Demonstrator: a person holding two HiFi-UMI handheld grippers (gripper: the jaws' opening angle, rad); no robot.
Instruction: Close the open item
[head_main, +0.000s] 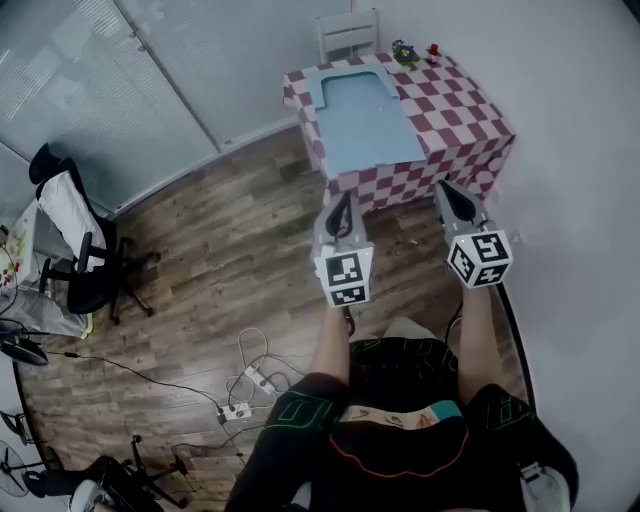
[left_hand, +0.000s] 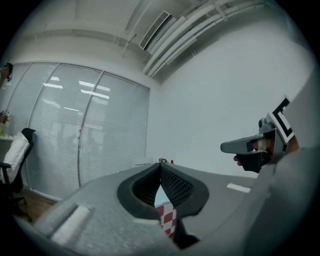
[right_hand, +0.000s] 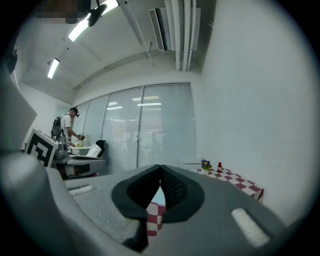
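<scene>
Red-and-white checked cloth covers the table (head_main: 470, 130). A pale blue item (head_main: 365, 115) lies on its left half, reaching the near edge, and we cannot tell what part is open. We judge this the approach step: the next move calls for stepping closer. Left gripper (head_main: 343, 207) and right gripper (head_main: 448, 193) are held forward side by side, short of the near edge, jaws together and empty.
</scene>
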